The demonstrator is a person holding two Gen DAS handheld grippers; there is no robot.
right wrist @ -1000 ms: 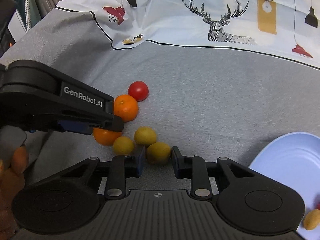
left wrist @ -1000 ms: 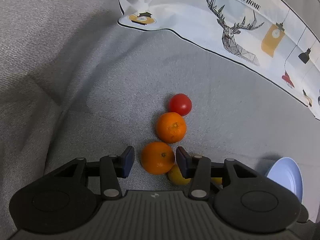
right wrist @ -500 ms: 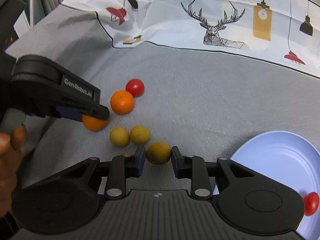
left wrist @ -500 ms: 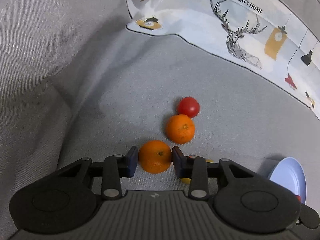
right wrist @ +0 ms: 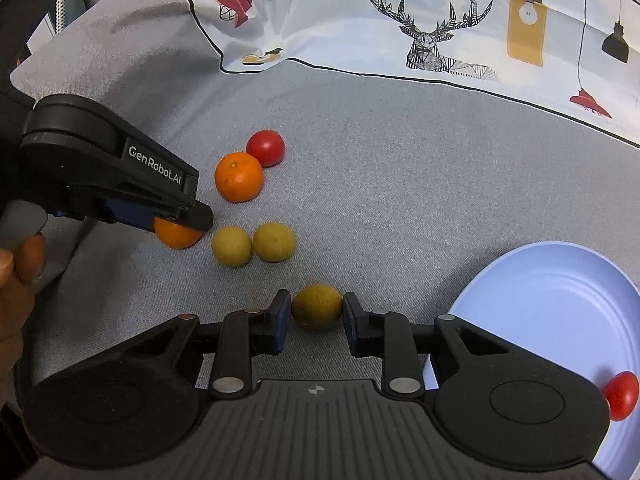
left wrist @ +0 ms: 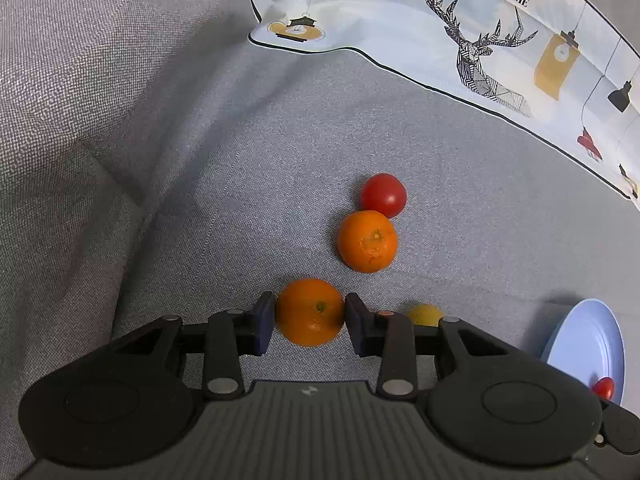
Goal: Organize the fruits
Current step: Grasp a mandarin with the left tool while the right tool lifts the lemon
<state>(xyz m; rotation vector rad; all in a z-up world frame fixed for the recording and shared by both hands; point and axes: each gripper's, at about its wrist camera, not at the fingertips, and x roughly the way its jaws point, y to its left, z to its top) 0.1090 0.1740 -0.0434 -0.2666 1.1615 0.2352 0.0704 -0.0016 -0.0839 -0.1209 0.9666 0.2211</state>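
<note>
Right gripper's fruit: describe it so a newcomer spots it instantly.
Start at the blue plate on the grey cloth. Left of it, the right gripper clamps a yellow-green citrus, duller than the yellow pair beyond, and apart from them.

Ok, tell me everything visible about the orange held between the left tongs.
The orange is round, bright orange, with a dimpled, slightly glossy peel and a small dark green stem scar facing the left wrist camera. It sits between the left tongs, whose blue pads press its two sides. In the right wrist view only its lower half shows beneath the tongs, just above or on the grey cloth; which one is unclear. No other fruit touches it.
</note>
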